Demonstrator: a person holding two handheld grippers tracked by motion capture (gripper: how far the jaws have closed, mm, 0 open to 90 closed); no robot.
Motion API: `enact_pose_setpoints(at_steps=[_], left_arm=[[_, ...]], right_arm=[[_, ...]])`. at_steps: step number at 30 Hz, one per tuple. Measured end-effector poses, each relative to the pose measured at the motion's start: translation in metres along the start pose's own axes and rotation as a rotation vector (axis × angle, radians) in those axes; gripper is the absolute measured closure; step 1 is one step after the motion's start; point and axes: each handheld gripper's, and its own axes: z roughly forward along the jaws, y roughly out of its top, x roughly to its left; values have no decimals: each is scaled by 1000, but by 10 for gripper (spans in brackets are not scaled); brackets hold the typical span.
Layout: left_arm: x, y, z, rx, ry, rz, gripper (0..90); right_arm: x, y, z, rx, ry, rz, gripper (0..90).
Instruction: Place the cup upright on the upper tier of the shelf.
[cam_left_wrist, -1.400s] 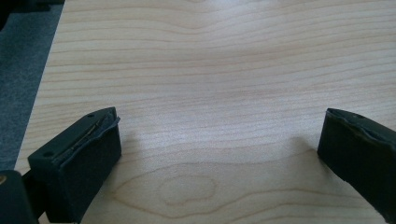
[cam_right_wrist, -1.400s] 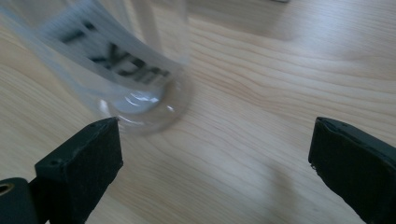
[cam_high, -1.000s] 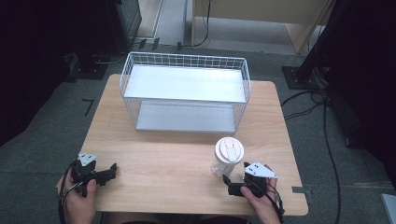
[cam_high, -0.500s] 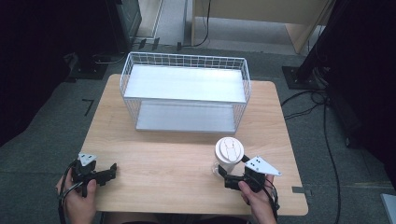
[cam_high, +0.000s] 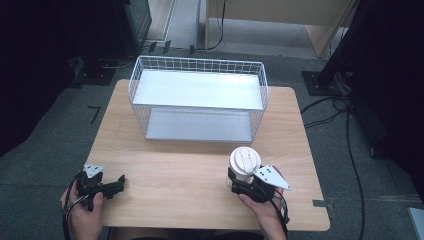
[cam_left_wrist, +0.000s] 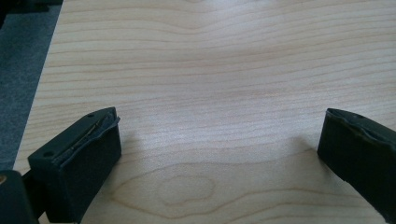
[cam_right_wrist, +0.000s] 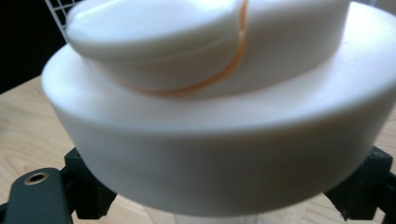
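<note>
Two grippers show from above: the right gripper (cam_high: 239, 181) has just been closing on the lidded cup (cam_high: 244, 162) directly ahead of it, the wire basket (cam_high: 200, 102) well beyond.

Left gripper (cam_left_wrist: 219, 144): jaws spread over bare table (cam_left_wrist: 196, 70).

Right gripper view: the jaws pinch the cup under its lid (cam_right_wrist: 219, 154); gripped there, it might tip or slide.

Pale wood, white plastic, thin wire and matt black.

The table (cam_high: 170, 170) is light wood with a smooth, faintly sheened grain. The cup's lid (cam_high: 244, 160) looks like smooth white plastic, softly glossy, with a thin orange seam. The basket (cam_high: 197, 65) toward the far edge is white-coated wire over flat, matt grey shelves. The grippers' pads (cam_left_wrist: 88, 158) are dull black, rubbery. The floor (cam_high: 45, 150) is rough grey carpet.
</note>
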Motion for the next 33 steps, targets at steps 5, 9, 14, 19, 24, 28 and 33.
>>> enact_pose_setpoints(at_steps=[5,9,14,19,24,28,33], left_arm=[[0,0,0,0,-3,4,0],[0,0,0,-1,-4,3,0],[-1,0,0,-1,-5,4,0],[0,0,0,0,-6,8,0],[0,0,0,0,-6,9,0],[0,0,0,0,-6,9,0],[0,0,0,0,-7,9,0]], right_arm=[[5,0,2,-27,-22,-4,133],[7,1,3,-41,-10,-12,135],[12,2,3,-57,-4,-38,143],[17,6,1,-81,7,-42,148],[19,12,1,-101,9,-41,150],[21,19,2,-120,5,-34,151],[22,30,3,-147,-2,-32,151]])
